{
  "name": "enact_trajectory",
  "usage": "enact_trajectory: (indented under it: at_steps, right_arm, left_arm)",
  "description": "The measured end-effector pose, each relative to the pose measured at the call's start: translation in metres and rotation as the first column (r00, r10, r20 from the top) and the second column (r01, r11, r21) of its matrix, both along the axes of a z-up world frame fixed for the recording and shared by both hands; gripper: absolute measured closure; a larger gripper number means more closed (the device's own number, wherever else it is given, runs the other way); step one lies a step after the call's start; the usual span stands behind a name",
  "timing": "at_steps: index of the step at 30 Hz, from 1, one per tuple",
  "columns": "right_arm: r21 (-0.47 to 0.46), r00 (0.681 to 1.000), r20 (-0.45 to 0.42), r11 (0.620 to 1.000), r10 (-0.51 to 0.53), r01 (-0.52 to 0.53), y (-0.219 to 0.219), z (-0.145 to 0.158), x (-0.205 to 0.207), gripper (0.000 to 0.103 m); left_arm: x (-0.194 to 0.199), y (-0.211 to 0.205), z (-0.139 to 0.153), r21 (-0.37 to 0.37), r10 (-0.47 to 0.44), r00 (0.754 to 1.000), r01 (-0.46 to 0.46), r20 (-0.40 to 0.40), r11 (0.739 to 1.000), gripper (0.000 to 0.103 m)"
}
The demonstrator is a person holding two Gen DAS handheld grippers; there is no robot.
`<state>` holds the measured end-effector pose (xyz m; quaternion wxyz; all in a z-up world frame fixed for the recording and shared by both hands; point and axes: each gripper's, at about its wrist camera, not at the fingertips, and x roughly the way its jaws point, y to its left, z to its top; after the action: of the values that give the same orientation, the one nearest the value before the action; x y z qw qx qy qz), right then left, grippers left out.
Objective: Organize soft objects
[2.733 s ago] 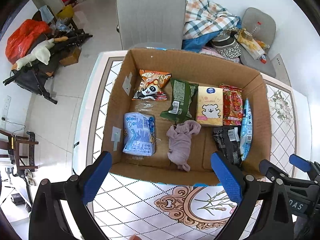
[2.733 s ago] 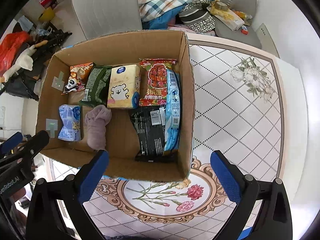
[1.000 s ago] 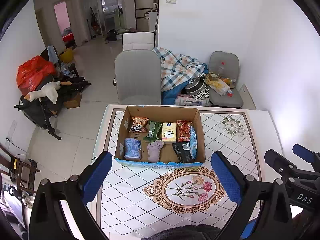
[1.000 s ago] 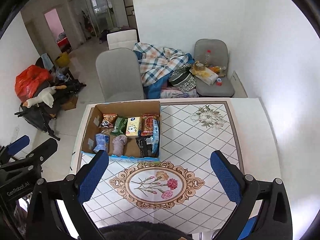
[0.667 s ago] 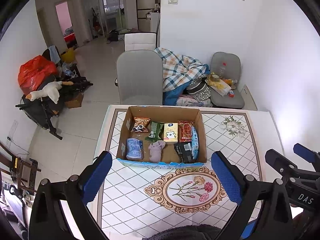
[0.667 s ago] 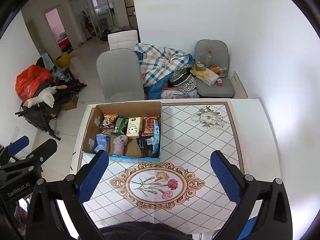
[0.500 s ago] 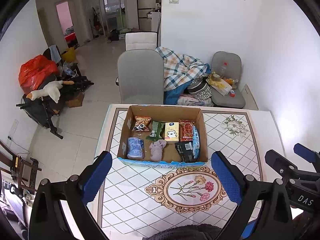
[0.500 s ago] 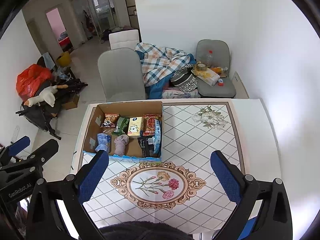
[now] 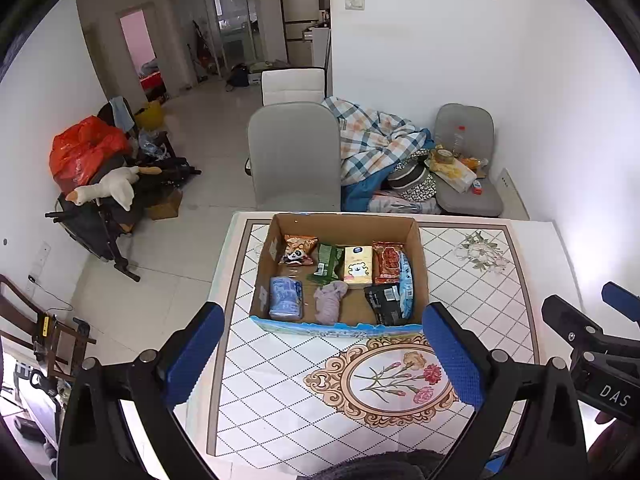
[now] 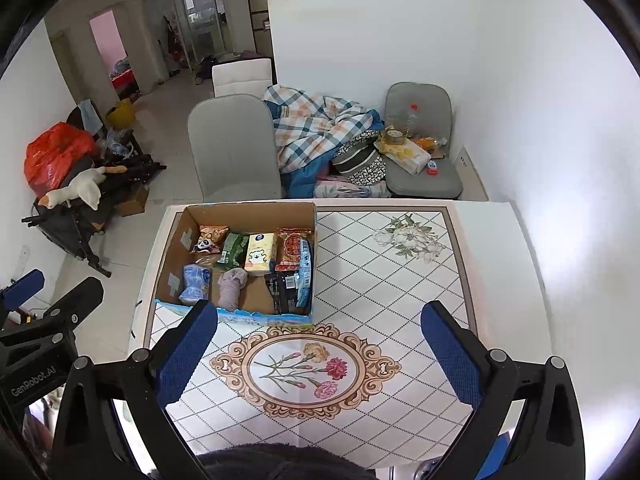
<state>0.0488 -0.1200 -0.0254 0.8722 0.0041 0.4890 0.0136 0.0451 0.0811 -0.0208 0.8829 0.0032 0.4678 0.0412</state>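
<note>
You have pulled both grippers well back from the box (image 9: pixel 338 272), which now sits far off on the table (image 9: pixel 500 280). Inside it, packets line the far wall, the purple cloth (image 9: pixel 330 303) near the front. Your left gripper (image 9: pixel 320 354) and right gripper (image 10: pixel 316 354) gape, empty. The sorting looks finished.

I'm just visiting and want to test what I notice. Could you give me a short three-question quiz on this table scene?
1. True or false: the open brown cardboard box sits on the patterned tabletop.
2. What lies directly right of the crumpled mauve cloth in the box? A) black snack packet B) blue wrapped pack C) yellow tissue pack with a bear
3. Fill in: the left gripper and right gripper are both ___ and hold nothing.

Key: 1 true; 2 A; 3 open.
</note>
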Motion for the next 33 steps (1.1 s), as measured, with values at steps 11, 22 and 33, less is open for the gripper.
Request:
enact_trajectory:
  at_steps: [11, 22, 33]
  right_arm:
    - [-0.001, 1.0, 0.011, 1.0, -0.002, 0.002, 0.0001, 0.0065, 0.0004, 0.0]
    - [-0.007, 1.0, 0.015, 1.0, -0.003, 0.003, -0.0013, 0.0082, 0.0004, 0.0]
    - [-0.006, 1.0, 0.014, 1.0, -0.004, 0.005, -0.0034, 0.008, -0.001, 0.0]
  left_arm:
    - [-0.0023, 0.0017, 0.0018, 0.0, 0.012, 1.0, -0.012, 0.009, 1.0, 0.001]
    - [-0.0036, -0.0003, 0.0034, 0.003, 0.012, 1.0, -0.012, 0.011, 1.0, 0.001]
    - [-0.0029, 0.007, 0.0025, 0.002, 0.024, 1.0, -0.024, 0.007, 1.0, 0.001]
